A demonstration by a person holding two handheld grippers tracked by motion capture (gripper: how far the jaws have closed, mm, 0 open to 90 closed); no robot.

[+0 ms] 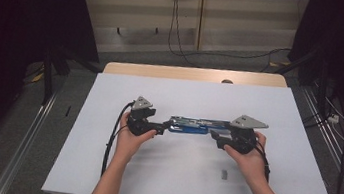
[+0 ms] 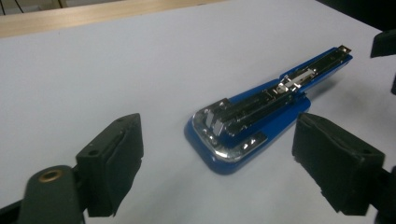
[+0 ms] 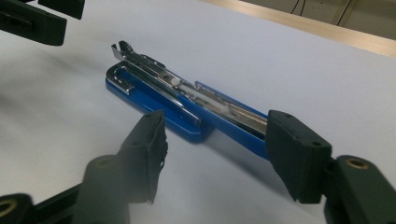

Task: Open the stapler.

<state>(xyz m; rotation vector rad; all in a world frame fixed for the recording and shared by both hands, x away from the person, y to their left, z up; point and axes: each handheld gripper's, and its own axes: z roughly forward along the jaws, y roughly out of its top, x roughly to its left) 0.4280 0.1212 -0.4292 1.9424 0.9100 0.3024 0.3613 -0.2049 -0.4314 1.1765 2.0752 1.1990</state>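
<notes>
The blue metal stapler (image 1: 189,125), swung fully open, lies flat on the white desk (image 1: 189,180), its long axis running between the two claws. The left claw (image 1: 155,126) and right claw (image 1: 216,135) both stand released, one at each end.

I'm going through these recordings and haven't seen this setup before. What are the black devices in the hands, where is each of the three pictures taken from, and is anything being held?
A person at a white table holds a hand-operated two-jaw gripper in each hand: the left gripper and the right gripper. The high view looks down from above the person's side. The other two pictures come from cameras riding on each gripper, looking along its black jaws. Between the grippers lies a blue stapler, swung open flat with its metal magazine showing. A small dark object lies nearer the person; I cannot tell what it is. Nothing is held: both grippers' jaws stand apart, clear of the stapler.
</notes>
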